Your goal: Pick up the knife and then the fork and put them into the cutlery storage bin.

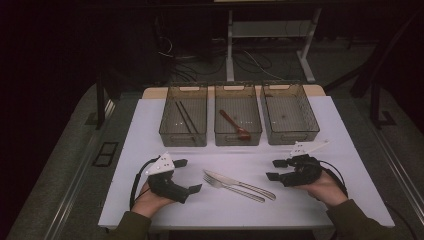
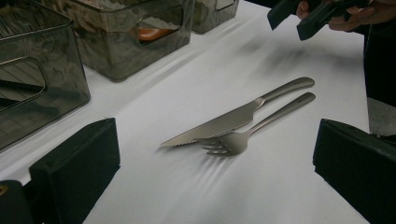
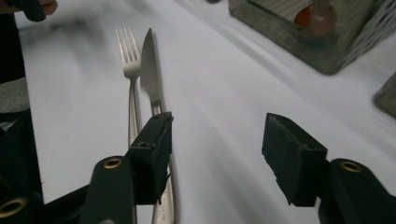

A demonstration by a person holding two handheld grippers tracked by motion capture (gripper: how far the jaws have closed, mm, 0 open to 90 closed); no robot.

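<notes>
A steel knife [image 1: 240, 183] and fork [image 1: 233, 188] lie side by side on the white table [image 1: 150, 130], tips toward the left. My left gripper [image 1: 188, 175] hovers just left of them, open, its jaws facing the tips; in the left gripper view [image 2: 215, 140] the knife [image 2: 233, 119] and fork [image 2: 243, 137] lie ahead between its jaws. My right gripper [image 1: 275, 169] is open just right of the handles. In the right gripper view [image 3: 219, 126] one jaw stands above the knife [image 3: 148, 70] handle, with the fork [image 3: 128, 56] beside it. Neither gripper holds anything.
Three smoky clear bins stand in a row at the back. The left bin [image 1: 183, 136] holds dark chopsticks [image 1: 186, 117], the middle bin [image 1: 238, 136] a red-brown spoon [image 1: 235, 125], and the right bin [image 1: 290, 134] holds nothing. Table edges lie close to both hands.
</notes>
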